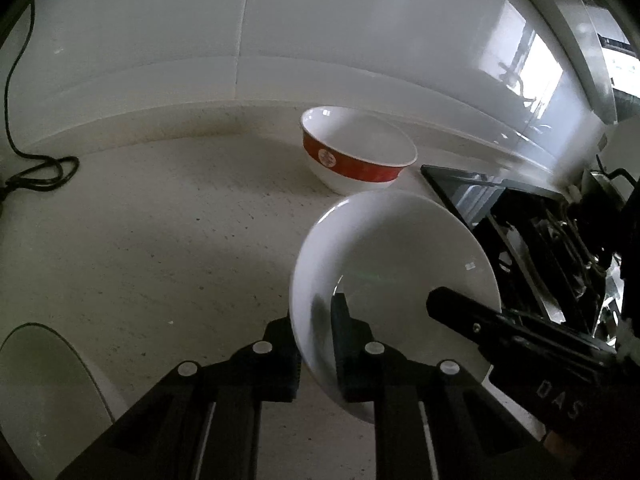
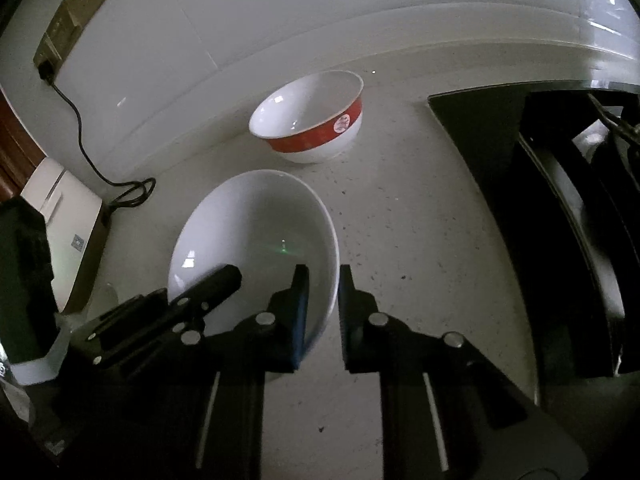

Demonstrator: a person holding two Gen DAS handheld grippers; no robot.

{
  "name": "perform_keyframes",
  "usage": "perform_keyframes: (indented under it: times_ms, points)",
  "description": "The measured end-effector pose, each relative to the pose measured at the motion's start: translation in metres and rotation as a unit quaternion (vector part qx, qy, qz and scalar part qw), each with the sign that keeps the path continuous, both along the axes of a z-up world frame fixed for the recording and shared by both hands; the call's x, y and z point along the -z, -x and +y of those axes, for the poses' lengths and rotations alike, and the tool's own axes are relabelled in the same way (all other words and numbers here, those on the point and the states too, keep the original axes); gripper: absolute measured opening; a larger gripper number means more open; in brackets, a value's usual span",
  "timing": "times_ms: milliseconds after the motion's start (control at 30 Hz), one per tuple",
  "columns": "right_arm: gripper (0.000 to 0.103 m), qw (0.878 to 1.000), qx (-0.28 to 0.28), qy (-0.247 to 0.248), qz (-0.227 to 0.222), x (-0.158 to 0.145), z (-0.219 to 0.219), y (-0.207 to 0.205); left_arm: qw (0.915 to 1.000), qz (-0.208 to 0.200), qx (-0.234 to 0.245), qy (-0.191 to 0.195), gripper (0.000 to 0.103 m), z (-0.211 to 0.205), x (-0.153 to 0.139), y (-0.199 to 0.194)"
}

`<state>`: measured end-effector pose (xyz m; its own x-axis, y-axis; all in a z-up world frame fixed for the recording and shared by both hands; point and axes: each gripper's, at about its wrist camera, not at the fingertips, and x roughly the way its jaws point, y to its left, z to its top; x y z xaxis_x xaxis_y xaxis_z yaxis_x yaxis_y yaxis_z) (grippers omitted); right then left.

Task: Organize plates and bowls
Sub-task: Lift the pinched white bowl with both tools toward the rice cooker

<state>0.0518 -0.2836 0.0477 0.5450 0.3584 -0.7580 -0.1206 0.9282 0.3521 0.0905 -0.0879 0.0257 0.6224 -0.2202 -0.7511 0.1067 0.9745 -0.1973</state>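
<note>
White bowl (image 1: 394, 256) sits tilted on the counter (image 1: 160, 240), its rim pinched on opposite sides by the left gripper (image 1: 316, 320) and right gripper (image 2: 322, 292); its near edge is hidden behind fingers. Red-banded bowl (image 2: 312, 120) stands farther back. Stove (image 2: 560, 200), right, dark and indistinct.

A plain white bowl (image 1: 394, 256) sits tilted above the speckled table (image 1: 160, 240), its rim pinched on two sides. Behind it, near the back wall, a white bowl with a red band (image 1: 356, 150) and a round white emblem stands upright on the table, empty, apart from the first.
</note>
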Motion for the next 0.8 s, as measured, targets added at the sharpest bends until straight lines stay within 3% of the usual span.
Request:
perform_keyframes:
  times_ms: [267, 400, 800]
  points:
    - [0.016, 1.000, 0.003, -0.026, 0.010, 0.004, -0.007, -0.004, 0.9995, -0.023, -0.003, -0.020, 0.015, -0.010, 0.001, 0.004]
    - [0.015, 1.000, 0.003, -0.026, 0.011, 0.005, -0.006, -0.004, 0.9995, -0.025, -0.018, -0.001, 0.013, -0.001, -0.002, 0.008]
    - [0.014, 0.987, -0.054, -0.141, -0.047, -0.024, 0.001, 0.013, 0.9904, -0.114, -0.077, -0.005, 0.011, 0.030, -0.051, 0.053]
